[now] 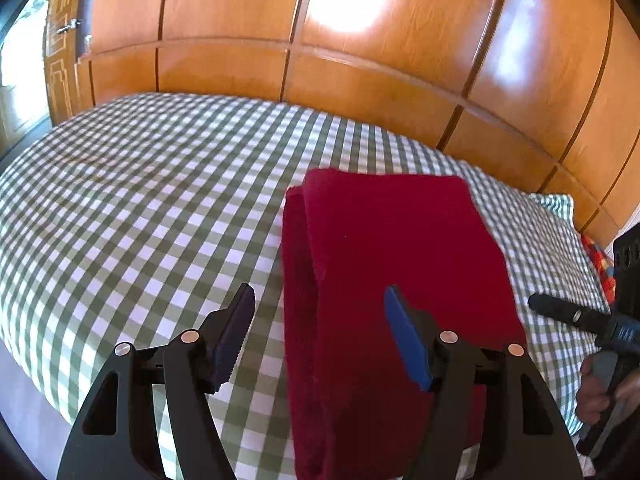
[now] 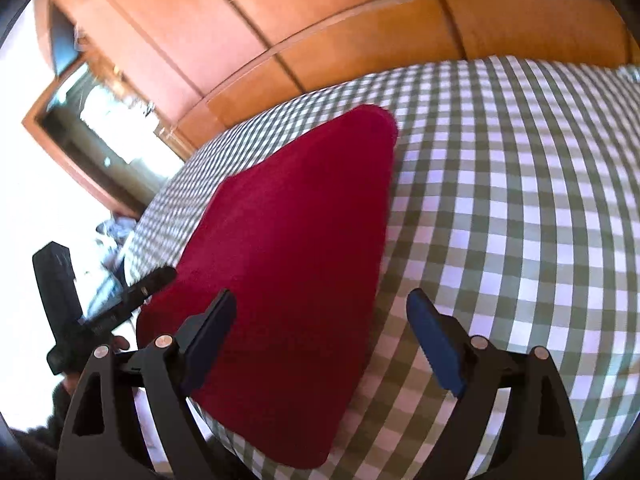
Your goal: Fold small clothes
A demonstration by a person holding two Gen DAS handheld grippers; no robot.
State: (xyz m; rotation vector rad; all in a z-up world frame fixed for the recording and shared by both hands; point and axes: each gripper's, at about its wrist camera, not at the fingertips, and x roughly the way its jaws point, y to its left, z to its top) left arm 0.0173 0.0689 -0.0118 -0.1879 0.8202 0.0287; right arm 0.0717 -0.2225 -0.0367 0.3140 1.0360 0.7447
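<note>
Dark red fleecy cloth lies folded into a long narrow strip on the green-and-white checked bed sheet, near the bed's front edge, long axis running away from both cameras. A lower layer sticks out along its left side, so the fold isn't quite square.

Left gripper: jaws spread wide, holding nothing, straddling the strip's left edge. Right gripper: also spread wide and empty, over the strip's right edge.

Both likely sit at the near end to pinch the two near corners for a lengthwise fold. Glossy orange wooden wardrobe stands behind the bed.
</note>
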